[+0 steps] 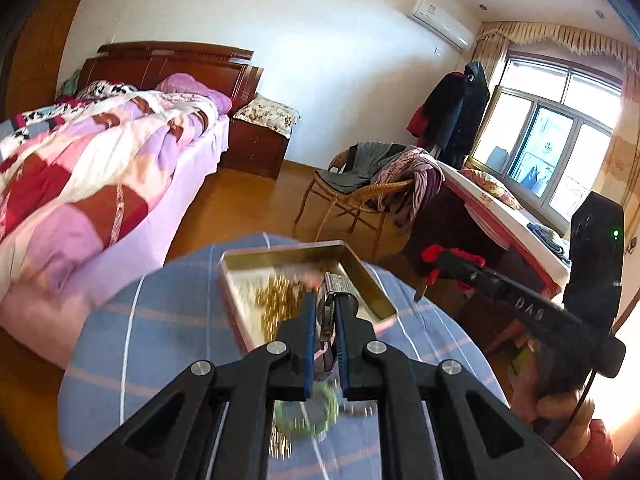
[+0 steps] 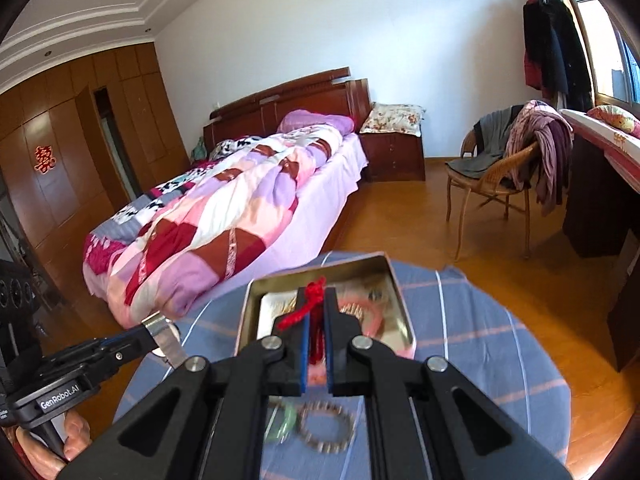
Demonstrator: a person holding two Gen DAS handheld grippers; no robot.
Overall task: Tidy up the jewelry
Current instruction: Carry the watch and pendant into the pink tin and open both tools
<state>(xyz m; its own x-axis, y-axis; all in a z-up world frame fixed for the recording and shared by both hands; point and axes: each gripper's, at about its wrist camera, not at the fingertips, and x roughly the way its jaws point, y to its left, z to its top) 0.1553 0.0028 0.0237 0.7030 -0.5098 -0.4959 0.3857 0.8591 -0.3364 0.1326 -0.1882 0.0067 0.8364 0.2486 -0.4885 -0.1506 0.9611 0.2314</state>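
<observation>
Your counter point(image 2: 480, 320) has a blue striped cloth, with a bed point(image 2: 240, 200) behind it. The tin box point(image 2: 390, 276) holds gold chains point(image 1: 276, 300). Your left gripper point(image 1: 323, 300) pinches a watch point(image 1: 338, 286); your right gripper point(image 2: 316, 300) pinches a red string point(image 2: 310, 300).

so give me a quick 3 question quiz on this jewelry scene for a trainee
1. True or false: the right gripper is shut on a red cord piece.
2. What does the left gripper hold? A) silver watch B) green bangle C) nothing
3. Fill in: the tin box sits on a blue striped ____.

Key: 1 true; 2 A, silver watch; 3 cloth. The green bangle lies on the cloth, outside the tin.
</observation>
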